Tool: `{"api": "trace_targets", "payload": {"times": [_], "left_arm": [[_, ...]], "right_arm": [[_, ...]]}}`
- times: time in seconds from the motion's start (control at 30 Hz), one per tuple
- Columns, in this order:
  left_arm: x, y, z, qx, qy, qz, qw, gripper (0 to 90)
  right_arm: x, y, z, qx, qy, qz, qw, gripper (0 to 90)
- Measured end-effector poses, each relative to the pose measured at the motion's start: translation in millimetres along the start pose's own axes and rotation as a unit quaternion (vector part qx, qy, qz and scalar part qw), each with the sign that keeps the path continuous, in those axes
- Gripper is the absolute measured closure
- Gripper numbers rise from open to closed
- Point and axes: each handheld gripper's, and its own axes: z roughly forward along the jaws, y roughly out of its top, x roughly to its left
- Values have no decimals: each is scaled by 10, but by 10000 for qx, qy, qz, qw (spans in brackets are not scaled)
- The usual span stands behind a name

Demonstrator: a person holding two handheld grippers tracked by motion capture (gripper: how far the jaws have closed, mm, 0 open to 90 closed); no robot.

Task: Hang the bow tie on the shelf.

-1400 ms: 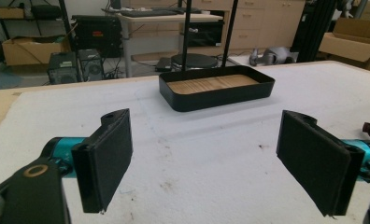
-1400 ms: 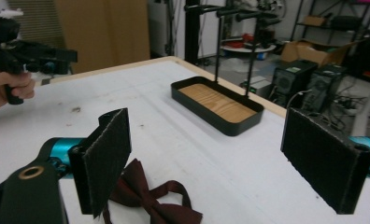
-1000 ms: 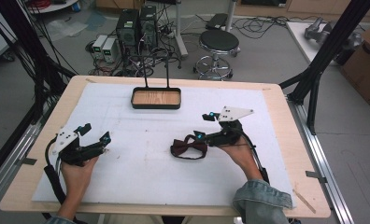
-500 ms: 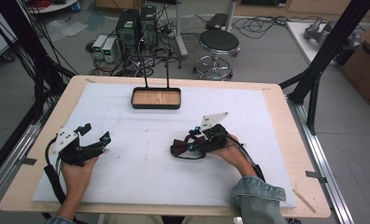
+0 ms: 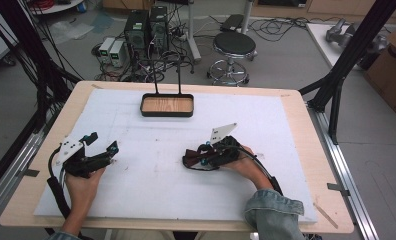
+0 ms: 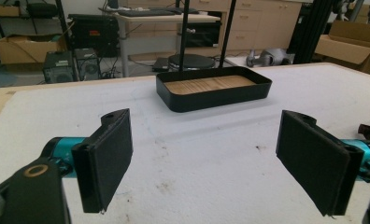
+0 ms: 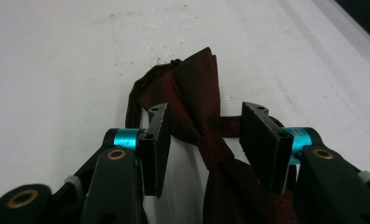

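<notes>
A dark red bow tie (image 5: pixel 190 159) lies on the white mat right of centre. My right gripper (image 5: pixel 200 156) is lowered over it, tips pointing left. In the right gripper view the bow tie (image 7: pixel 197 88) has its knot between the two black pads (image 7: pixel 155 140). The right gripper (image 7: pixel 205 113) has just been closing its jaws, and a small gap still shows on each side of the knot. My left gripper (image 5: pixel 102 141) rests near the mat's left edge. That left gripper (image 6: pixel 202 154) stands wide open with nothing between its fingers.
A black tray (image 5: pixel 167 114) with a wooden floor and tall wire handles sits at the far middle of the mat; the same tray (image 6: pixel 211 100) lies ahead of the left jaws. Bare white mat (image 5: pixel 151 190) spreads between the two hands. A stool and computers stand beyond the table.
My right gripper has come down and slightly left onto the bow tie, and its jaws have narrowed around the knot. The left gripper has stayed put.
</notes>
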Motion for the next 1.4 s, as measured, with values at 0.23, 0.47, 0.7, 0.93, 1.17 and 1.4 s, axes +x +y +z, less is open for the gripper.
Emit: {"api": "trace_targets", "payload": {"times": [0.23, 0.47, 0.7, 0.93, 1.17, 1.4], "left_arm": [[-1, -1, -4, 10, -10, -2, 10000, 191], [2, -1, -9, 12, -3, -1, 10000, 191], [1, -2, -6, 13, 1, -3, 10000, 191], [3, -1, -9, 12, -1, 6, 10000, 191], [2, -2, -5, 14, 2, -6, 10000, 191], [7, 1, -13, -8, 14, 7, 10000, 191]], "right_arm": [[3, -16, 45, 159, -64, -88, 9998, 563], [14, -11, 62, 244, -111, -180, 9995, 628], [32, 1, 39, 296, -123, -256, 9992, 744], [48, 26, -4, 234, -184, -345, 9990, 761], [33, 97, -122, -48, -351, -310, 9989, 763], [-4, 225, -195, -287, -635, -323, 9970, 763]]}}
